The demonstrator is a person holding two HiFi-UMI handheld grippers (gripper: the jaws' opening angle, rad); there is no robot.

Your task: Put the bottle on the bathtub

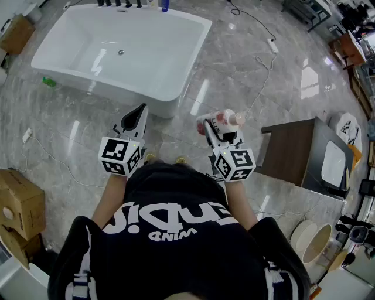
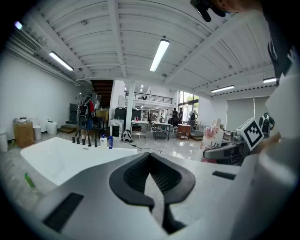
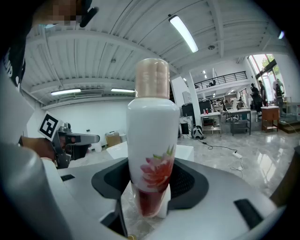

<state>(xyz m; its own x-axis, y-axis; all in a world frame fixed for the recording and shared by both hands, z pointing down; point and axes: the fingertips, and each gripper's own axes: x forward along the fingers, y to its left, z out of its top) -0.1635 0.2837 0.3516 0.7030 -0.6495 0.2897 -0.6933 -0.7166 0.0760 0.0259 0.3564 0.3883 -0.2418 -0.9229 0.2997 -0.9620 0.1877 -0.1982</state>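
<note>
A white bottle (image 3: 152, 140) with a pink flower print and a tan cap stands upright between the jaws of my right gripper (image 3: 151, 185), which is shut on its lower body. In the head view the bottle (image 1: 225, 120) shows just ahead of that right gripper (image 1: 218, 130), over the marble floor. The left gripper (image 1: 136, 119) is shut and holds nothing; its jaws (image 2: 151, 176) meet along their length. The white bathtub (image 1: 176, 35) lies ahead and to the left. From the left gripper view the bottle (image 2: 212, 140) appears at the right, the bathtub (image 2: 61, 154) at the left.
Black taps and small bottles (image 1: 164, 4) line the tub's far rim. A dark cabinet (image 1: 299, 149) stands to the right, cardboard boxes (image 1: 20, 202) to the left. A cable with a power strip (image 1: 272, 44) runs over the floor. A green item (image 1: 49, 82) lies beside the tub.
</note>
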